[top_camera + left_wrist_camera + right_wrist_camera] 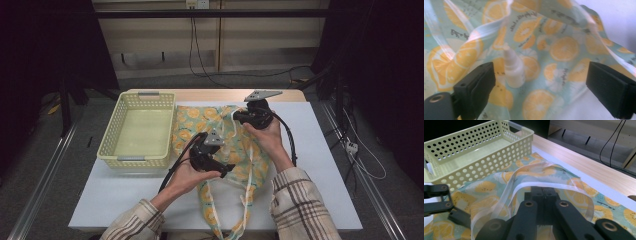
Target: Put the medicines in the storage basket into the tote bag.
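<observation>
A mint cloth bag (239,150) printed with orange slices lies in the middle of the table, its straps trailing toward the front edge. My right gripper (543,193) is shut on the bag's pale translucent rim strap (524,185) and holds it lifted; in the high view this gripper (236,116) is at the bag's far side. My left gripper (541,91) is open wide at the bag's mouth, and in the high view it (226,170) hovers over the bag's middle. A small white bottle (514,68) lies inside on the fabric (564,47), between and beyond the left jaws.
An empty pale yellow perforated basket (116,150) stands left of the bag, also seen in the right gripper view as a basket (481,157). The white mat (320,165) has bare room right of the bag. A wooden strip (584,162) runs along the table's far edge.
</observation>
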Tool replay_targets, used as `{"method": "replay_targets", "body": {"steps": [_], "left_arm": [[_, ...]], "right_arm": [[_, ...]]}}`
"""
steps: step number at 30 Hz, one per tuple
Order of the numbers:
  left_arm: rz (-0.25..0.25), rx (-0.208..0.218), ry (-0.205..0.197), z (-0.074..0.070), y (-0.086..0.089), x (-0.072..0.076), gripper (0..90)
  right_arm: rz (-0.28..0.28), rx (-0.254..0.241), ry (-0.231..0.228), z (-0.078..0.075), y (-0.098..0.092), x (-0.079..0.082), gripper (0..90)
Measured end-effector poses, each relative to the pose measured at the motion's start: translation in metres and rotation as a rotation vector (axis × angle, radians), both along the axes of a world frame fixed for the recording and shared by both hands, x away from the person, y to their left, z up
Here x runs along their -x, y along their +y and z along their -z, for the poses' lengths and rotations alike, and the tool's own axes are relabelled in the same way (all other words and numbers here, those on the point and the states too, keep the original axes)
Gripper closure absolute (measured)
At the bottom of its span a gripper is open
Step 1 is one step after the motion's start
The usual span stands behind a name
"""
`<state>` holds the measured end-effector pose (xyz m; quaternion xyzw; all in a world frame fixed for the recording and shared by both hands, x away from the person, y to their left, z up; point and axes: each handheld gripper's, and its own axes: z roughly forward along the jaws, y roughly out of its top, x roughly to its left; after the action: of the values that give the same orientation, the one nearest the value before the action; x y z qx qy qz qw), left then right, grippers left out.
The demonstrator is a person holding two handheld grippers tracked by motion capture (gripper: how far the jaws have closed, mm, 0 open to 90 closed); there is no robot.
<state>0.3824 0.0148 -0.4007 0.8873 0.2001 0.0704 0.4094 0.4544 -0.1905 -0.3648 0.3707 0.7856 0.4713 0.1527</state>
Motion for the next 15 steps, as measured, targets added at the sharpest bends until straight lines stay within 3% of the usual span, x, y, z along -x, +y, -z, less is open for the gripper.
{"method": "replay_targets", "body": {"steps": [1,2,3,6,8,9,15], "left_arm": [[-0.004,0.003,-0.014,0.000,0.001,0.002,9.5],[-0.022,-0.024,-0.025,-0.001,0.001,0.006,9.6],[0.012,-0.001,-0.004,0.001,0.003,0.006,9.8],[0.035,-0.022,-0.016,0.004,0.005,0.013,11.9],[0.000,-0.042,-0.056,0.003,0.008,0.019,12.9],[0.027,-0.013,-0.038,0.005,0.009,0.019,13.3],[0.082,-0.054,-0.039,0.006,0.013,0.028,13.3]], "right_arm": [[-0.001,0.000,0.003,0.001,0.000,0.000,90.0],[-0.003,0.004,0.001,0.001,0.000,0.000,90.0],[-0.004,0.007,0.002,0.002,0.001,0.000,90.0],[-0.007,0.009,0.003,0.003,0.001,-0.001,90.0],[-0.007,0.010,0.004,0.003,0.001,-0.001,90.0],[-0.007,0.009,0.006,0.003,0.002,-0.001,90.0],[-0.011,0.011,0.009,0.007,0.003,0.000,90.0]]}}
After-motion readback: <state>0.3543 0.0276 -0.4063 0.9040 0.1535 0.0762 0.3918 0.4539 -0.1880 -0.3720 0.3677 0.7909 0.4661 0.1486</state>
